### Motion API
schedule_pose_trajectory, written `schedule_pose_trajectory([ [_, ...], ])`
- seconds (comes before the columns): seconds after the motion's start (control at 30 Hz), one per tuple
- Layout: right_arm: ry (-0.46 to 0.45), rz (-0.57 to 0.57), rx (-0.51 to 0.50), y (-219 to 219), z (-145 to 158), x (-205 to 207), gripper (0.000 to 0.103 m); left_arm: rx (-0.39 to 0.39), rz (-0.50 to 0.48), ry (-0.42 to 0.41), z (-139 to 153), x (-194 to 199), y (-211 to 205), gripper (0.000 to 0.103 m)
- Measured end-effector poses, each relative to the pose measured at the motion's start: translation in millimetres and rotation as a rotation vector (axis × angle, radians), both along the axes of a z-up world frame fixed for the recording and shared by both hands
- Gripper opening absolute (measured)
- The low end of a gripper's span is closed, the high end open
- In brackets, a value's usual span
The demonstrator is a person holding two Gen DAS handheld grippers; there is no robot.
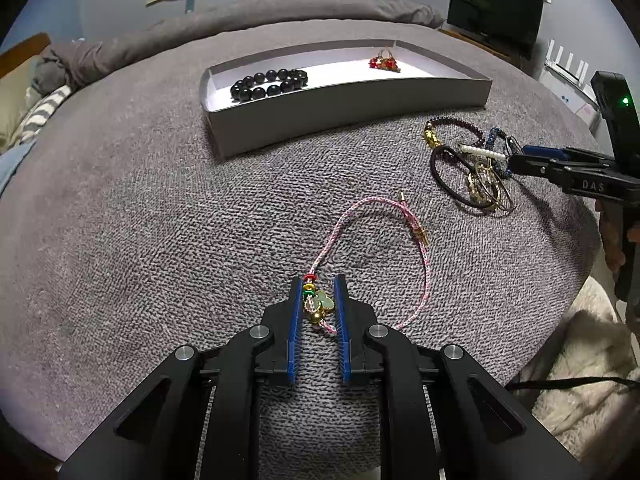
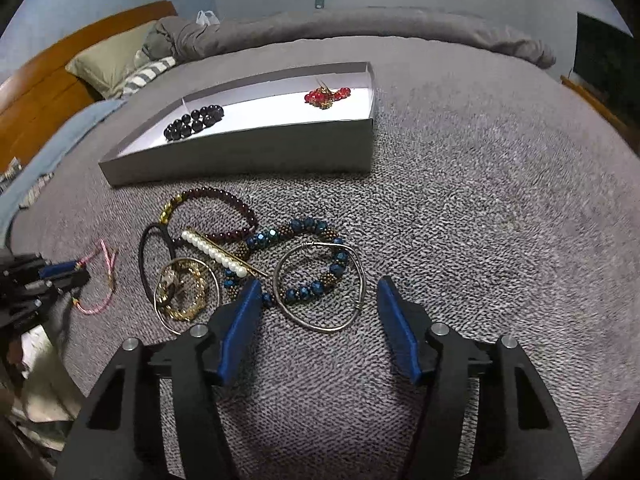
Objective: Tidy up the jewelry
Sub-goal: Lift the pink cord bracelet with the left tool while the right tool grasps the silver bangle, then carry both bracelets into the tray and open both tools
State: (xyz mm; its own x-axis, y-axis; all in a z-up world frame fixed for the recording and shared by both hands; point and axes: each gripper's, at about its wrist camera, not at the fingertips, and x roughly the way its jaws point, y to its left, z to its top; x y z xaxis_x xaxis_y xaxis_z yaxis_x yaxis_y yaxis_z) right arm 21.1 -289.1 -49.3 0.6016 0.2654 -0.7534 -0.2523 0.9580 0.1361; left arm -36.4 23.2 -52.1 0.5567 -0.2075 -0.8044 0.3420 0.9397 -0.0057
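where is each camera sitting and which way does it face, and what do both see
Left wrist: on the left gripper, low over the grey blanket, facing the pink cord bracelet whose charm lies between its open fingers; the right gripper enters at right.
Right wrist: on the right gripper, open, facing the blue bead bracelet and wire bangle.
Shared: the grey tray with the black bead bracelet.

Left gripper [image 1: 319,280]: matte black linkage arms, blue ribbed pads on the inner finger faces, four round silver pivot screws. Right gripper [image 2: 318,288]: same build, black body, blue pads, four silver screws. Seen from the left wrist view, its black housing carries a lit green LED and embossed letters "DAS"; bare skin of the holding hand [image 1: 614,248] shows beneath
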Motion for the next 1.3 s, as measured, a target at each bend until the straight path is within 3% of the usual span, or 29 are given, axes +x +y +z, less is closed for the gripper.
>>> schedule_pose_trajectory([
  [0.07, 0.003, -0.005, 0.017, -1.3, -1.4, 1.2, 0.059, 0.0, 0.0, 0.0, -0.2, 0.1, -0.2, 0.016],
  [0.17, -0.002, -0.011, 0.021, -3.8, 0.5, 0.8, 0.047, -0.001, 0.0, 0.0, -0.2, 0.1, -0.3, 0.016],
  [0.53, -0.046, -0.007, 0.007, -3.4, 15.8, -8.6, 0.047, -0.015, -0.018, -0.022, 9.7, -4.2, -2.1, 0.016],
  [0.87, -0.102, 0.014, -0.016, 3.8, 43.2, -4.6, 0.047, -0.045, -0.039, -0.133, 55.4, -5.4, -0.6, 0.016],
  [1.3, -0.187, 0.017, -0.028, 28.9, 82.7, 36.3, 0.047, -0.094, -0.032, -0.353, 138.3, 30.4, 3.5, 0.015],
])
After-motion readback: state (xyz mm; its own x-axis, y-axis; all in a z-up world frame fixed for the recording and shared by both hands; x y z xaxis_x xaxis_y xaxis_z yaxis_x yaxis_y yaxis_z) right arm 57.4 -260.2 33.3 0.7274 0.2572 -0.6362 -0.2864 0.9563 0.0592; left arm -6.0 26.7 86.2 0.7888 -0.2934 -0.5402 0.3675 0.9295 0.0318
